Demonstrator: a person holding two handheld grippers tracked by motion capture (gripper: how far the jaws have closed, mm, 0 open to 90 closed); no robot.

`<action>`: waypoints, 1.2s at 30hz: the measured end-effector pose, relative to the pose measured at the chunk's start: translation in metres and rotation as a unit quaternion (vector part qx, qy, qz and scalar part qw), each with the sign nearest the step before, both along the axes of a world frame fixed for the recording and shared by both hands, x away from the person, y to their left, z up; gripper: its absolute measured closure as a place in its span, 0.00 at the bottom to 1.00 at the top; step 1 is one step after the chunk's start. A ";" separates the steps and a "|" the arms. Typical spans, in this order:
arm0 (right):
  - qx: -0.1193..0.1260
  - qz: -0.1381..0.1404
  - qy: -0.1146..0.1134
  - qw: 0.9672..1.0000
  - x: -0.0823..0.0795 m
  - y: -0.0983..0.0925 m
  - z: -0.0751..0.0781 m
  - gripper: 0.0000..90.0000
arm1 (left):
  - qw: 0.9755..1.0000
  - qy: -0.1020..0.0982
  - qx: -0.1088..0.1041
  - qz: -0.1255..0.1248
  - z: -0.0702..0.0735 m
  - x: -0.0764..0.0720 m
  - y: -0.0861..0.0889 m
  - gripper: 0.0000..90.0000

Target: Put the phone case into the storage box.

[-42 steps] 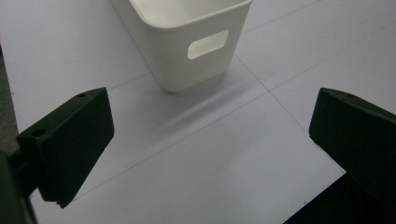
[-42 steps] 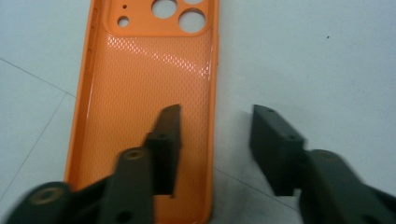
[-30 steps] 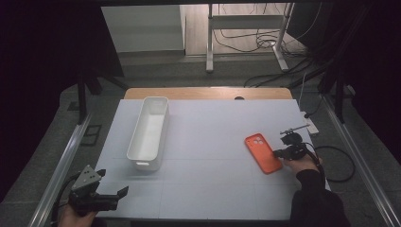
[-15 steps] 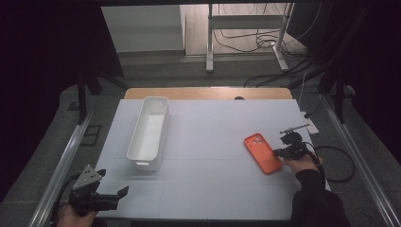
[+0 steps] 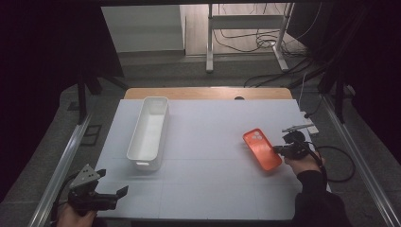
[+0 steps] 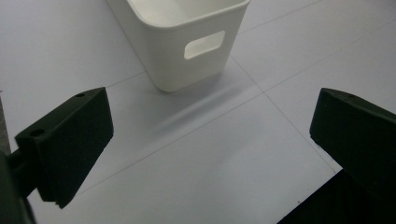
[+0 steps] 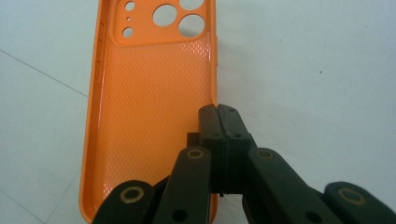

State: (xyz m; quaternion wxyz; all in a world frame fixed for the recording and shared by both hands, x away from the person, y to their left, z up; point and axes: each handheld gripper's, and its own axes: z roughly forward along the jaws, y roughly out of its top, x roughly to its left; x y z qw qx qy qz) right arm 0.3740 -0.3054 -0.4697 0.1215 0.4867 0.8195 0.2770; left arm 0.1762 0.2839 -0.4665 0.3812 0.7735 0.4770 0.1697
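Observation:
An orange phone case lies inside-up on the white table, right of middle. My right gripper is shut on the case's right rim. In the right gripper view the jaws meet over the rim of the case, with the right gripper pinching it near mid-length. My left gripper is open above the table's front left corner. In the left gripper view the left gripper has nothing between its wide-apart jaws, and the white bin stands just ahead.
A long white bin stands left of middle, running front to back. A small pale device lies at the table's right edge, behind my right hand. Cables trail off the right side. A wooden strip borders the far edge.

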 end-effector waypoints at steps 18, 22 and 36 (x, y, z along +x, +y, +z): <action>0.027 0.005 -0.030 0.999 -0.014 0.008 0.018 0.99 | 1.000 -0.011 -0.015 -0.008 0.001 0.000 0.002 0.00; 0.036 0.015 -0.040 0.998 -0.018 0.011 0.022 0.99 | 0.999 -0.021 -0.027 -0.011 0.003 0.000 0.003 0.00; 0.054 0.027 -0.054 0.997 -0.025 0.019 0.030 0.99 | 0.998 -0.026 -0.049 -0.018 0.006 0.009 -0.001 0.00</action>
